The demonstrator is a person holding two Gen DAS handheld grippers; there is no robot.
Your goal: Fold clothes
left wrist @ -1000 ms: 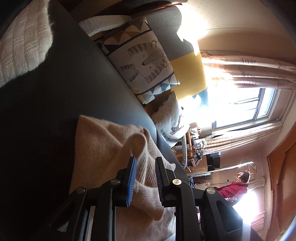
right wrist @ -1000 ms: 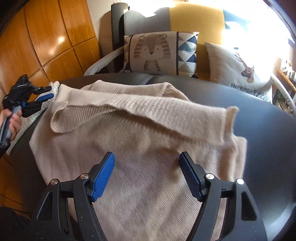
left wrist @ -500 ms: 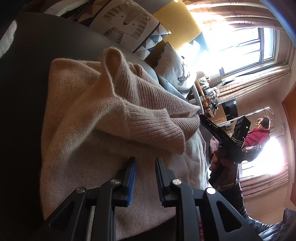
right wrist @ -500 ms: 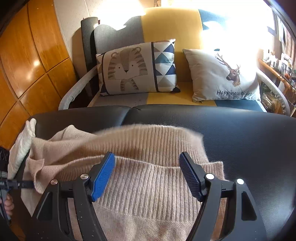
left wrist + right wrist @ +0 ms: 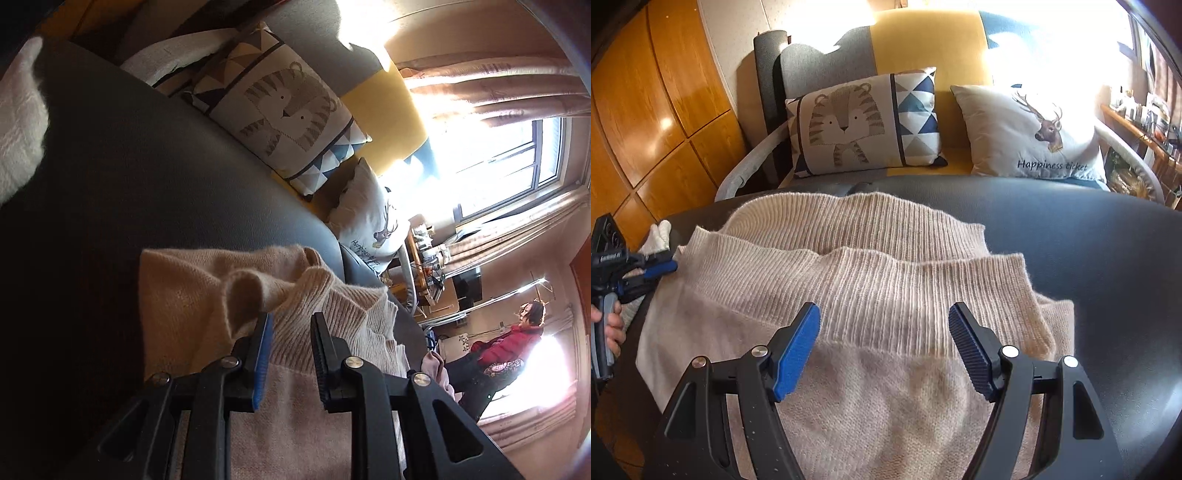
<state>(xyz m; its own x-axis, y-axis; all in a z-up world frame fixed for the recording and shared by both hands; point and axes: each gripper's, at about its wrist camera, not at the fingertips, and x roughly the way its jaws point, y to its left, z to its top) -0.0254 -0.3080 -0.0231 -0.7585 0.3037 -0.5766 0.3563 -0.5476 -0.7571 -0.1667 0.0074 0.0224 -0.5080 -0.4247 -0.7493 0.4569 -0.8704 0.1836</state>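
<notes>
Under both grippers, the beige sweater's [image 5: 849, 288] near end ran out of frame; right gripper [image 5: 884, 343] gaped above its ribbed hem, left gripper [image 5: 291, 350] narrowly parted, gripping nothing.

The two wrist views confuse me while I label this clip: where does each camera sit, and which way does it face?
Left wrist: on the left gripper, low at the beige sweater edge, facing the window; only its fingers show.
Right wrist: on the right gripper, above the sweater, facing the sofa; the left gripper and hand show.
Shared: sweater, tiger cushion, deer cushion.
</notes>
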